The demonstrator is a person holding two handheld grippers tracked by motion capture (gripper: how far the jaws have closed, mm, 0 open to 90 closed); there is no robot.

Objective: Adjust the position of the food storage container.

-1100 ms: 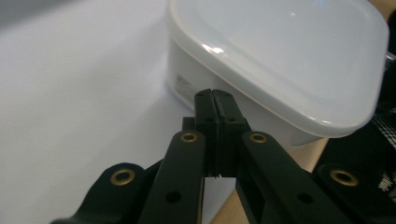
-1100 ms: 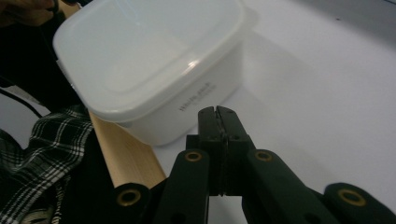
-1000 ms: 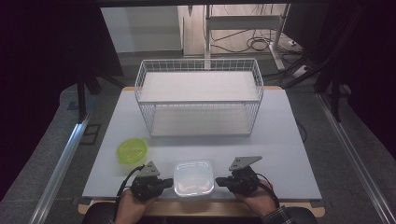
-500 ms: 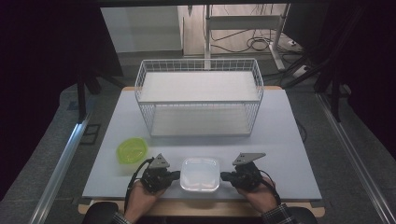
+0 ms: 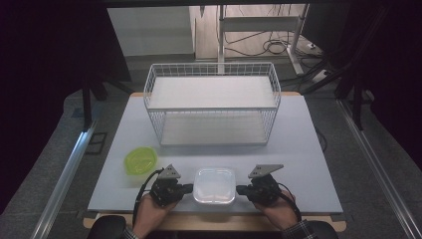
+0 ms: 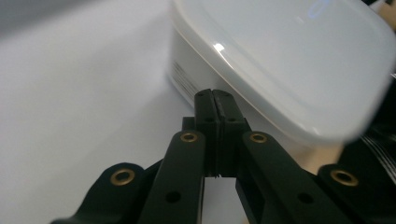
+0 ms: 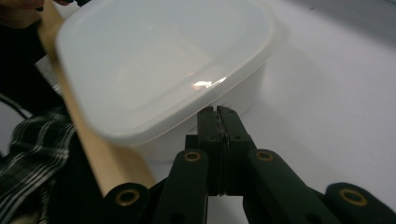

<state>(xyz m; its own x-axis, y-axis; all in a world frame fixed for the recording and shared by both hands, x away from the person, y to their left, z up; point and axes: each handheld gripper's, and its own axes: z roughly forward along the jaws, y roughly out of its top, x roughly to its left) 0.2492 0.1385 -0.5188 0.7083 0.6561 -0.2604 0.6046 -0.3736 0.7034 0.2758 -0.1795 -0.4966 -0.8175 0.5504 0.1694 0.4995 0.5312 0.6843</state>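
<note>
We see the lidded container (image 5: 214,185) shifted slightly farther from the table's near edge, flanked by the left gripper (image 5: 188,188) and right gripper (image 5: 241,189) (jaws pressed together), both moved forward too.

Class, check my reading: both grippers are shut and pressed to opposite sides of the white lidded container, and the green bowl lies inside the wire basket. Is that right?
Not quite. The green bowl lies on the table, in front of the wire basket and to its left, as the high view shows. The rest holds: the left gripper and right gripper are shut against the white lidded container.
</note>
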